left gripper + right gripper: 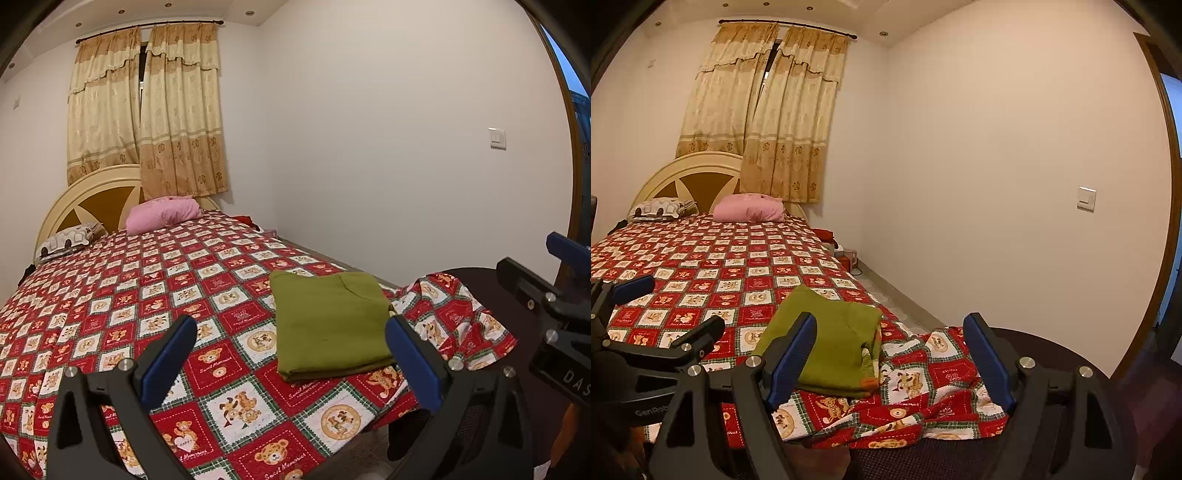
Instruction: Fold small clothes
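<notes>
Green shirt (330, 325): folded flat, near right corner of the bed (147, 288), so it looks done.
Left claw (291, 354): wide open, holding nothing, above the near edge.
Right claw (890, 354): wide open too, empty, beside the shirt.

Olive-green folded garment (330, 325) on a red-and-white teddy-bear checked bedspread (147, 295), pink pillow (162, 214), beige floral curtains (147, 110)

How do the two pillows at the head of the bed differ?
The pink pillow is plain and puffy; the patterned pillow is white with dark outlined shapes and looks flatter. The pink one lies nearer the wall side, the patterned one farther from it. Both rest on the quilt against the headboard.
</notes>
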Motion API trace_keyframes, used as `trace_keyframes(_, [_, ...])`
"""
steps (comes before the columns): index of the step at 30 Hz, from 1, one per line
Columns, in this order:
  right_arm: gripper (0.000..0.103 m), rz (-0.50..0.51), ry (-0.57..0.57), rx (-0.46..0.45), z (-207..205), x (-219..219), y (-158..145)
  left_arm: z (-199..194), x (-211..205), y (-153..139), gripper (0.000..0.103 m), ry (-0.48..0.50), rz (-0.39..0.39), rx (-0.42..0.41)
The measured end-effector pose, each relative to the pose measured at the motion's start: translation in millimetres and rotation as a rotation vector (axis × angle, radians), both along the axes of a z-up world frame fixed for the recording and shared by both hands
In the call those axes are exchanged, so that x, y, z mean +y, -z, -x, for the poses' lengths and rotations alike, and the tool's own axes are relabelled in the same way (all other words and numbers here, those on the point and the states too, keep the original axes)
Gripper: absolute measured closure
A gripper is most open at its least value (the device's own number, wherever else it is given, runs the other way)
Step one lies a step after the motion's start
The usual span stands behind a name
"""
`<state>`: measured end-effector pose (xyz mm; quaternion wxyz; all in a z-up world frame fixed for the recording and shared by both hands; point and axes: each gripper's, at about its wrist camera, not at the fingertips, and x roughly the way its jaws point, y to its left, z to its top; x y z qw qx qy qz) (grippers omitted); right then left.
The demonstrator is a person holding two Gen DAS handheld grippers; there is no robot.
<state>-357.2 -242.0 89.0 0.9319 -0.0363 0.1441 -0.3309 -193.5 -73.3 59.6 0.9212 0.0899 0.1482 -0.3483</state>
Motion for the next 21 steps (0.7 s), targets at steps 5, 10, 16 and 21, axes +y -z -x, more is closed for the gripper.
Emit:
trace_keyframes(5, [0.021, -0.001, 0.001, 0.004, -0.6, 0.1, 0.9, 0.3, -0.3, -0.1, 0.000, 0.003, -0.007, 0.006])
trace_keyframes(10, [0.021, -0.002, 0.001, 0.004, -0.9, -0.9, 1.3, 0.4, 0.1, 0.5, 0.000, -0.002, -0.009, 0.007])
trace_keyframes(16, [0.021, 0.004, 0.003, 0.000, -0.6, 0.3, 2.3, -1.7, 1.2, -0.7, 0.000, -0.013, -0.006, 0.013])
trace_keyframes(21, [0.021, 0.002, 0.003, 0.001, -0.6, 1.1, 1.4, -4.4, -0.2, 0.6, 0.000, -0.024, -0.023, 0.014])
